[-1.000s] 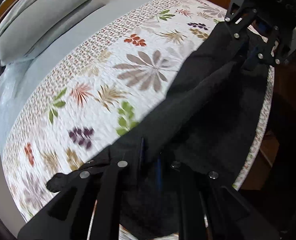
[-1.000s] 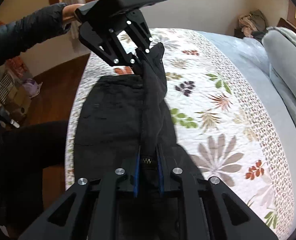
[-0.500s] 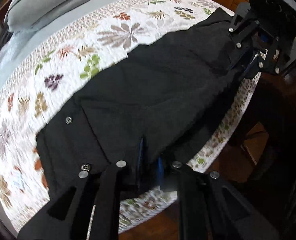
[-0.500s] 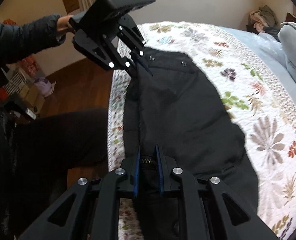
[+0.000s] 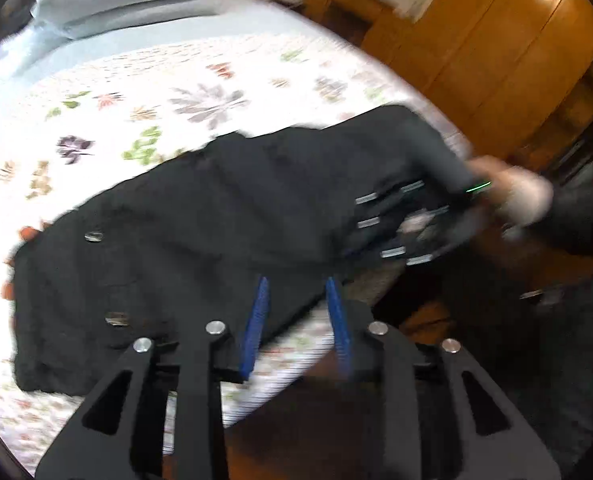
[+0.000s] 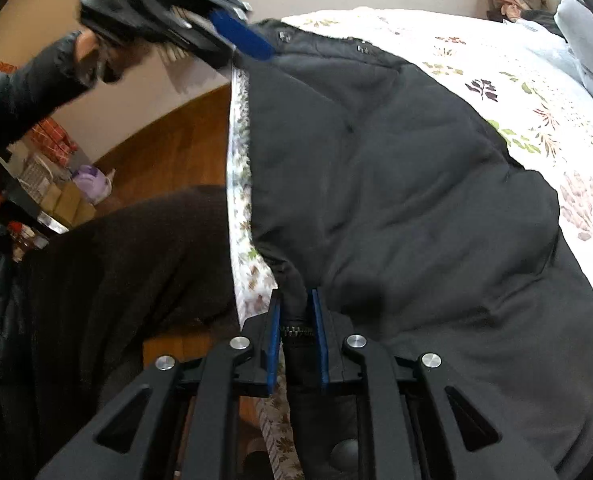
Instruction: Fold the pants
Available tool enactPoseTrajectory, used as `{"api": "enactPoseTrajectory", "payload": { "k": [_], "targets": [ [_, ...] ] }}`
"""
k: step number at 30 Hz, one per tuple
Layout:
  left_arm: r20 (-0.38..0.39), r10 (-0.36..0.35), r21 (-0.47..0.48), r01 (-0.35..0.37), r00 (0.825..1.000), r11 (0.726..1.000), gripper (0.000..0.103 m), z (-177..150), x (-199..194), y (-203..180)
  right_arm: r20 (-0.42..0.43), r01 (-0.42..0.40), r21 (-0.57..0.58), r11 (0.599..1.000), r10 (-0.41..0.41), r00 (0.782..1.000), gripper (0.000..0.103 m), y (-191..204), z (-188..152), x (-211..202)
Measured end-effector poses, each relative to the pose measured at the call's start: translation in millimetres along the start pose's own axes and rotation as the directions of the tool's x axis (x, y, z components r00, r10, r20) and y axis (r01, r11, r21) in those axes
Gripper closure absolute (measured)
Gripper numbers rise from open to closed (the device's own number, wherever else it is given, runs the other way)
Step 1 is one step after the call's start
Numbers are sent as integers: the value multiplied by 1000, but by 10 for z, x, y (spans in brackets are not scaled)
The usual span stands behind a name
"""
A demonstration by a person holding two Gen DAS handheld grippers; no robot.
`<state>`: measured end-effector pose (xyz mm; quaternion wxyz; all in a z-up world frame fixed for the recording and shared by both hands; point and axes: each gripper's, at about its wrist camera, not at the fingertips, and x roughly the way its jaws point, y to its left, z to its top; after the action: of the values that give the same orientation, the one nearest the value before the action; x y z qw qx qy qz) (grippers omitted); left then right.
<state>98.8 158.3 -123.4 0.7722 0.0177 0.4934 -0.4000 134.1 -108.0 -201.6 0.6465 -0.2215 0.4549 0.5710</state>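
Black fabric pants (image 6: 416,208) lay flat on floral white quilt (image 5: 144,92). Left gripper (image 5: 296,292) jaws just opened, spread, cloth edge loose between. Right gripper (image 6: 295,304) pinched zipper seam.

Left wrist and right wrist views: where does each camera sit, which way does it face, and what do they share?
Left wrist: on the left gripper, looking down across the pants; right gripper and hand show.
Right wrist: on the right gripper, clamped on the pants; left gripper and sleeve show.
Shared: pants, quilt.
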Motion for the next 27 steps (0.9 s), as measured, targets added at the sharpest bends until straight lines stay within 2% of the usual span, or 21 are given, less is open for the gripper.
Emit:
{"api": "enactPoseTrajectory", "payload": {
  "k": [2, 4, 6, 7, 9, 12, 14, 16, 18, 20, 21, 22, 23, 24, 25, 27],
  "targets": [
    [23, 31, -3, -31, 999, 1000, 65, -32, -170, -61, 1, -2, 3, 1000, 2, 1000, 87, 15, -28, 35],
    [40, 69, -21, -68, 997, 997, 53, -16, -264, -66, -12, 7, -2, 1000, -7, 1000, 85, 16, -30, 100],
    [63, 112, -36, -110, 992, 993, 40, 65, -196, -31, -23, -4, 3, 1000, 4, 1000, 77, 26, -33, 137],
    [59, 133, -48, -130, 989, 990, 40, 113, -107, 9, -14, 0, 16, 1000, 0, 1000, 76, 31, -31, 127],
    [28, 165, -49, -163, 986, 985, 40, 217, 195, 115, 19, -8, 56, 998, 7, 1000, 58, 50, -49, 19],
    [-59, 162, -85, -167, 985, 982, 43, 265, 745, 319, 95, 3, 118, 993, -14, 995, 56, 40, -127, -300],
    [-120, 159, -104, -172, 980, 980, 45, 238, 1042, 428, 171, 16, 216, 976, -54, 984, 56, -13, -342, -670],
    [-148, 174, -114, -192, 974, 975, 46, 200, 1192, 484, 227, 31, 340, 940, -114, 967, 55, -62, -688, -1065],
    [-146, 189, -124, -207, 971, 970, 46, 188, 1262, 510, 266, 21, 479, 878, -168, 949, 49, -105, -1129, -1423],
    [-136, 191, -147, -211, 972, 966, 46, 192, 1264, 527, 305, -24, 669, 743, -245, 920, 46, -173, -1774, -1798],
    [-130, 201, -154, -220, 971, 963, 46, 200, 1254, 508, 339, -84, 749, 657, -271, 901, 46, -201, -2118, -1936],
    [-123, 209, -154, -227, 970, 962, 46, 210, 1244, 481, 364, -130, 798, 589, -299, 882, 46, -214, -2357, -2020],
    [-117, 227, -148, -243, 967, 959, 46, 211, 1237, 425, 391, -188, 847, 496, -344, 854, 46, -214, -2685, -2089],
    [-115, 247, -143, -262, 962, 954, 44, 193, 1225, 385, 405, -231, 873, 430, -375, 834, 46, -247, -2868, -2119],
    [-115, 279, -131, -293, 953, 947, 44, 187, 1234, 326, 423, -293, 893, 341, -413, 807, 46, -269, -3138, -2114],
    [-114, 319, -104, -330, 941, 938, 39, 168, 1260, 218, 445, -377, 896, 236, -468, 763, 46, -318, -3486, -2052]
  ]
}}
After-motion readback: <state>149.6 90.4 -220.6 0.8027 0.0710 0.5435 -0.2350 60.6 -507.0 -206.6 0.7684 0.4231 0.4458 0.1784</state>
